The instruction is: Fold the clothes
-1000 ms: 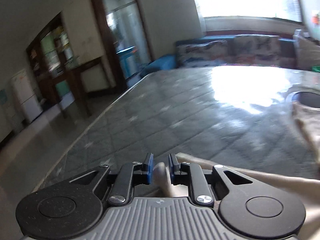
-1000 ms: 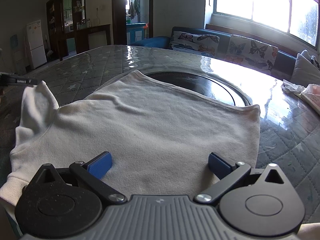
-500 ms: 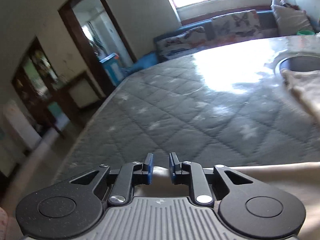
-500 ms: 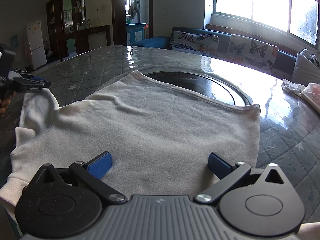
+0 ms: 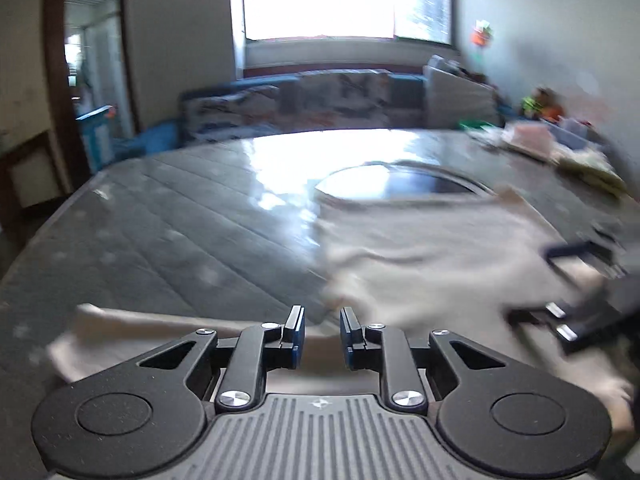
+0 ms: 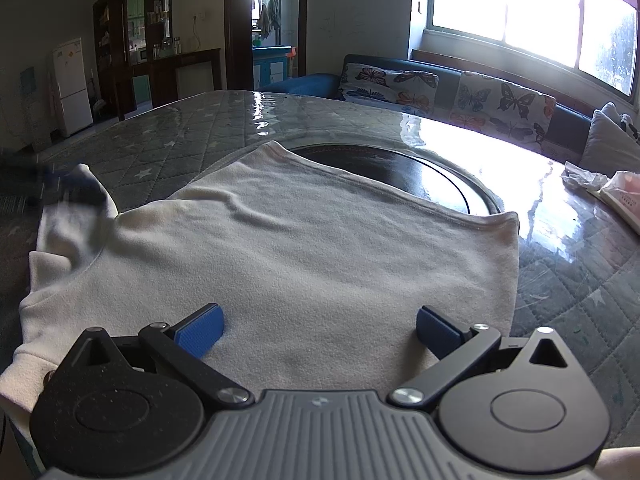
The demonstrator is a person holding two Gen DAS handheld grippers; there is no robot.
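Shirt: a white shirt [image 6: 304, 256] lay flat on the big round table [image 6: 168, 140]. Its far edge reached over the dark round plate [image 6: 404, 172] in the middle of the table.
Sleeve: the sleeve [image 6: 68, 216] on the left side was bunched and lifted a little. A strip of white cloth also ran under the left tool.
Left gripper: the left gripper [image 5: 322, 338] had its blue pads close together with a small gap. I could not tell if any cloth was in the gap. That picture was blurry.
Right gripper: the right gripper [image 6: 318, 330] was spread wide over the near part of the shirt. It held nothing.
Table: it had a gray quilted cover with little stars.
Room: a blue couch [image 6: 448, 92] with butterfly pillows stood under a bright window [image 6: 520, 12]. A white fridge [image 6: 72, 86] stood far off on the left.
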